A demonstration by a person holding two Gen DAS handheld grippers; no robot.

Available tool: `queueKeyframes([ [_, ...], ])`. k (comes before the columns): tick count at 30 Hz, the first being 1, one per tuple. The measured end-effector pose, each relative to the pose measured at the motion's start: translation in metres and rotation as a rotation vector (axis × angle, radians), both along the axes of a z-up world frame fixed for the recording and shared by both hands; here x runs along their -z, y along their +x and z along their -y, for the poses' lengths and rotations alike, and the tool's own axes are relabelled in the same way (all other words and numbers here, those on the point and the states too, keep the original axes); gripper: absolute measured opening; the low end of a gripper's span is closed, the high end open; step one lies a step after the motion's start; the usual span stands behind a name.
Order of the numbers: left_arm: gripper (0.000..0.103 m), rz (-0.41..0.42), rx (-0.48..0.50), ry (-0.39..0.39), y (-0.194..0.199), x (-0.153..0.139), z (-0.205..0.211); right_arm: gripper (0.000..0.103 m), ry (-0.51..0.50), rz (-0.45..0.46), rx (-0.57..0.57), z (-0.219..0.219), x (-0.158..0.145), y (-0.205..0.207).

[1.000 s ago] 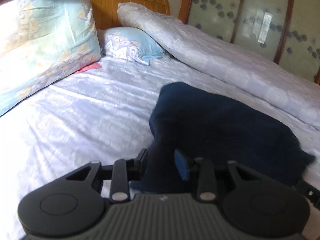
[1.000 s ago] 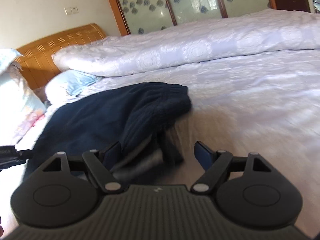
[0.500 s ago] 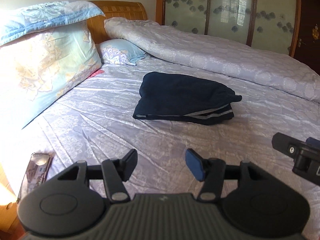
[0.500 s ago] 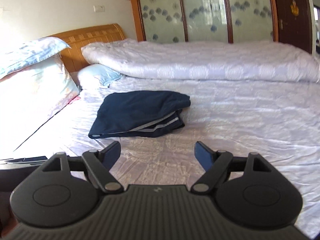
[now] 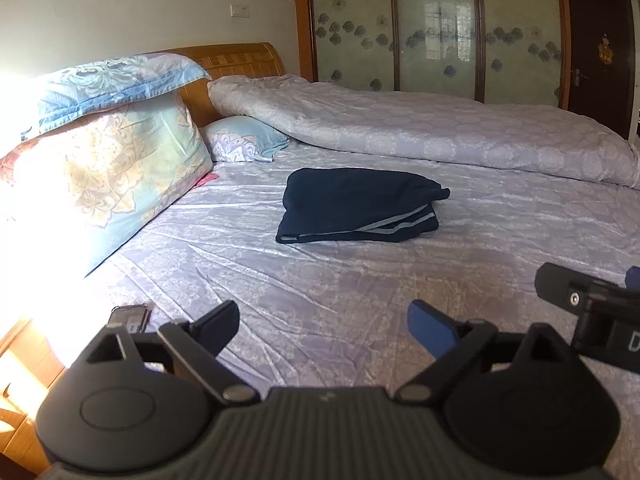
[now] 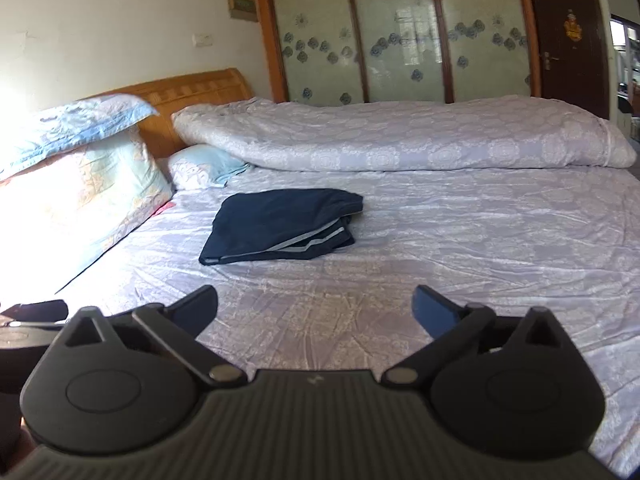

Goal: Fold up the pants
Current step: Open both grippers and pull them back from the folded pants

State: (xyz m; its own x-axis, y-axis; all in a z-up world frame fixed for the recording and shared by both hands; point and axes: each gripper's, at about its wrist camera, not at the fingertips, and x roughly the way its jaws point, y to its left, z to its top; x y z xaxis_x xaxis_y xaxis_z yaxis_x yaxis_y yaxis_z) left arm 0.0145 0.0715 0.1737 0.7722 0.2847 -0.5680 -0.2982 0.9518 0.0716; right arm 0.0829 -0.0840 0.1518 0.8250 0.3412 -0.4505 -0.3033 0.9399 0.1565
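The dark navy pants [image 5: 360,204] with grey side stripes lie folded into a compact rectangle on the lilac bed sheet [image 5: 320,280]; they also show in the right wrist view [image 6: 280,228]. My left gripper [image 5: 324,326] is open and empty, held above the near part of the bed, well back from the pants. My right gripper [image 6: 316,308] is open and empty, also well back from them. Part of the right gripper [image 5: 592,308] shows at the right edge of the left wrist view.
Stacked floral pillows [image 5: 92,152] lean at the left by the wooden headboard [image 5: 240,60]. A small blue pillow [image 5: 244,142] and a rolled lilac quilt [image 5: 440,132] lie at the far side. A phone [image 5: 130,316] lies on the near left bed edge. A wardrobe stands behind.
Both grippers have pulled back from the pants, which now lie folded and untouched on the bed. The left gripper has opened wider.
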Motion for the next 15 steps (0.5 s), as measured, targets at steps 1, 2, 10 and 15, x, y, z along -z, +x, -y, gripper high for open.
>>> queueKeyframes([
  [1, 0.101, -0.004, 0.004, 0.003, -0.001, -0.001, 0.002, 0.103, 0.005, 0.005, 0.007, 0.002, -0.001, -0.002],
  [2, 0.103, -0.005, 0.005, 0.007, -0.003, -0.001, 0.004, 0.103, 0.010, 0.008, 0.010, 0.003, -0.002, -0.003],
  [10, 0.103, -0.031, 0.029, 0.031, -0.007, 0.003, 0.020, 0.103, 0.011, 0.026, 0.018, 0.009, -0.001, -0.009],
  [15, 0.103, -0.040, 0.032, 0.038, -0.007, 0.004, 0.027, 0.103, 0.029, 0.015, 0.026, 0.015, 0.004, -0.006],
])
